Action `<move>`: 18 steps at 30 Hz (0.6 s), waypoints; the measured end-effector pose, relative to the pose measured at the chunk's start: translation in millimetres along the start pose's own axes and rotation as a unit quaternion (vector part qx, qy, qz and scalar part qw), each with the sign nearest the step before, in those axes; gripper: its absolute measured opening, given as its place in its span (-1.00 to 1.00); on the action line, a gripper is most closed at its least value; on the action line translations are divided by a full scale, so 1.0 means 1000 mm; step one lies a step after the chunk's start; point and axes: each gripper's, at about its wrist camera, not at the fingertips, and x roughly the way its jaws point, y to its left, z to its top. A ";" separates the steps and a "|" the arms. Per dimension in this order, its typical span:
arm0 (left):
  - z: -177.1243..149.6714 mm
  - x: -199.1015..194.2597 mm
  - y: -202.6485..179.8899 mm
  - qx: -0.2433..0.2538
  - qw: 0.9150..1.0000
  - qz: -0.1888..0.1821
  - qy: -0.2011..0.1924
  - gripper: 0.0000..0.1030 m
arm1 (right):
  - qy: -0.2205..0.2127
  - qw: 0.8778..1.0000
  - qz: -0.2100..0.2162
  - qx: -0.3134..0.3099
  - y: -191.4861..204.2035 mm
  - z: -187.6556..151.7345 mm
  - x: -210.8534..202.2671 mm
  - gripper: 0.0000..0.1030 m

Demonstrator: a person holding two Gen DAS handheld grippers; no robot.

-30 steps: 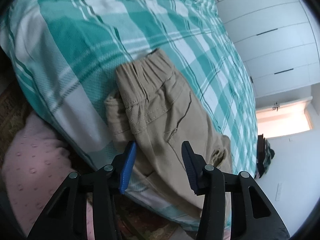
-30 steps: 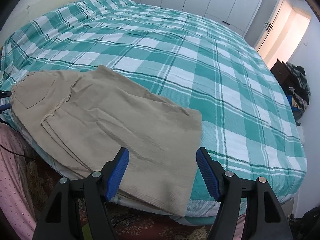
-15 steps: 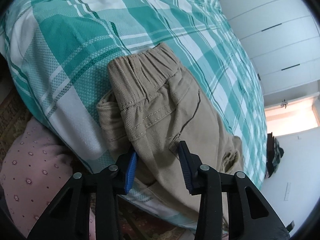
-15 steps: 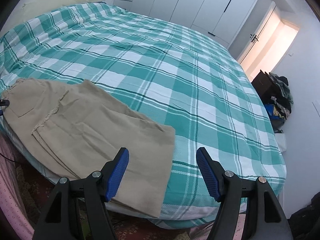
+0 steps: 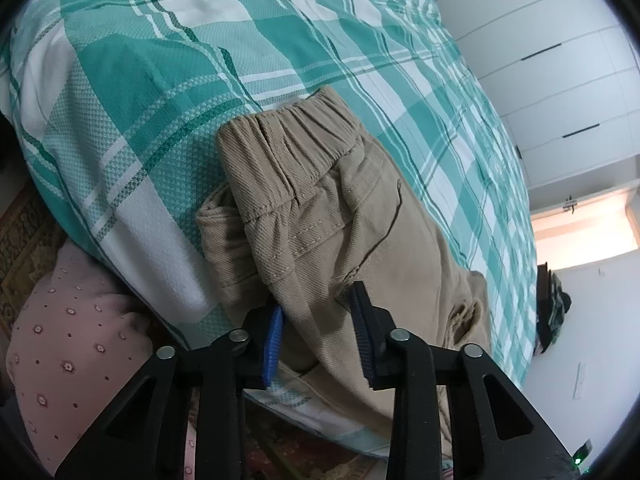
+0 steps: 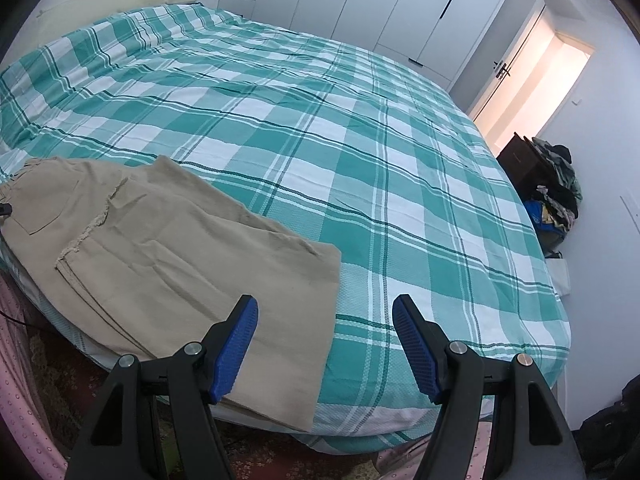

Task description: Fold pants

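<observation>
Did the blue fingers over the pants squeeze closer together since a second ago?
Yes. The left gripper is closing: its fingers now pinch in on a fold of the tan pants near the waistband.

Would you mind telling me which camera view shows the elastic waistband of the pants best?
The left wrist view: the gathered waistband fills mid-frame, with stitching and ribbing sharp. The right wrist view shows the pants spread along the bed edge, with the waistband only a small strip at the far left border.
</observation>
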 end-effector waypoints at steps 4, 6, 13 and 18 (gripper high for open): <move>0.001 -0.008 -0.002 0.012 1.000 -0.002 -0.009 -0.98 | 0.000 1.000 0.000 0.000 0.000 0.000 0.000 0.35; -0.001 -0.020 -0.005 0.017 1.000 -0.023 -0.011 -0.99 | -0.001 1.000 0.000 0.001 0.000 0.000 0.000 0.35; -0.006 -0.013 0.008 0.026 0.999 0.035 0.016 -0.96 | 0.005 1.000 0.011 0.002 0.007 -0.002 0.005 0.35; -0.006 -0.036 0.005 0.017 1.000 0.022 -0.005 -0.31 | 0.003 1.000 0.022 -0.003 0.015 -0.005 0.004 0.35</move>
